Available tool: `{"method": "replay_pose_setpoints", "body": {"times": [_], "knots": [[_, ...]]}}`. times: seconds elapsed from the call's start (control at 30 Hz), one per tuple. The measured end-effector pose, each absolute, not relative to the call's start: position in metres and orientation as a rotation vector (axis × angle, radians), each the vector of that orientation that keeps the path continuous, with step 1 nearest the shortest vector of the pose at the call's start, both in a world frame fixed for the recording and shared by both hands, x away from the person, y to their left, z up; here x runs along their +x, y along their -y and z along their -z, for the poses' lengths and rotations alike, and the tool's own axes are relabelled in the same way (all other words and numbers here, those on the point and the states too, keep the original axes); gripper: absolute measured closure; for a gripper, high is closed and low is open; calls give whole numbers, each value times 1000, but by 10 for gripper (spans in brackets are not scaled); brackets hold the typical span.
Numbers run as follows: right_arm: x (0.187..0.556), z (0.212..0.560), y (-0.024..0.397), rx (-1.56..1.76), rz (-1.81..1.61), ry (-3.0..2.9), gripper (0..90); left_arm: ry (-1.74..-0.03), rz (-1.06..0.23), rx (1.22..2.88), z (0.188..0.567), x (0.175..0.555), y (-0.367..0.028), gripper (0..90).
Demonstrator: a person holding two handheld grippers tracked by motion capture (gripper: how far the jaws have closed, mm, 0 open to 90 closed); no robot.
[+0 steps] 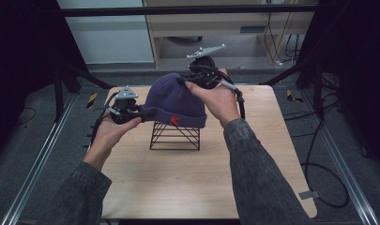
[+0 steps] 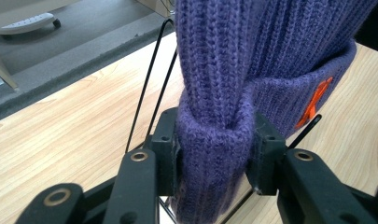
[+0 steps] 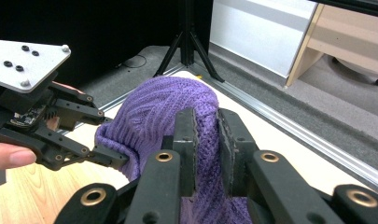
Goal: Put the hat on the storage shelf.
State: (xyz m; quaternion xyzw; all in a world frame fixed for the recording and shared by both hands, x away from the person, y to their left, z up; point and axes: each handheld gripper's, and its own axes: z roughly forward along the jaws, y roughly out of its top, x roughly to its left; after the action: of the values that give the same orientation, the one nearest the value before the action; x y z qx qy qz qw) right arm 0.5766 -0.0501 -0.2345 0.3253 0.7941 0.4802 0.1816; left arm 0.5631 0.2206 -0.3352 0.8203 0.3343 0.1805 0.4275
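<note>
Purple knit hat (image 1: 176, 101) sits over a black wire stand (image 1: 175, 136) near mid tabletop (image 1: 178, 187), held from both sides.

L gripper (image 1: 145, 112), at the hat's left edge in the high view, is clamped on the folded cuff. In the left gripper view the cuff (image 2: 214, 154) is bunched into a thick roll between the two black jaws, pads pressing on both sides, so the jaws stand fairly apart, filled with knit. An orange logo (image 2: 315, 100) shows on the cuff to the right, and thin rods of the stand (image 2: 151, 79) rise behind the hat.

R gripper (image 1: 187, 80) is at the hat's far upper side, by the crown, w/ the person's hand (image 1: 218, 101) wrapped round it. In the right gripper view its jaws are nearly together w/ a thin fold of knit (image 3: 206, 140) pinched between them: narrow grip on the hat. Same view shows the L gripper (image 3: 116, 158) farther off at the left, biting the hat's edge, its grey plate (image 3: 25, 63) on top.

Hat looks stretched between the two grips; its lower edge w/ logo (image 1: 174, 120) hangs over the stand's top. Whether the crown rests on the stand can't be told.
</note>
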Motion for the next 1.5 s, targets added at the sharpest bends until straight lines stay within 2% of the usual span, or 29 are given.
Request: {"method": "replay_pose_setpoints", "body": {"times": [0.97,1.5], "knots": [[578,265,45,926,-1285,-2320,785,-847,-443,2092,367,557,-220,597],[578,283,27,900,-1231,-2387,788,-880,-415,2103,392,555,-227,567]]}}
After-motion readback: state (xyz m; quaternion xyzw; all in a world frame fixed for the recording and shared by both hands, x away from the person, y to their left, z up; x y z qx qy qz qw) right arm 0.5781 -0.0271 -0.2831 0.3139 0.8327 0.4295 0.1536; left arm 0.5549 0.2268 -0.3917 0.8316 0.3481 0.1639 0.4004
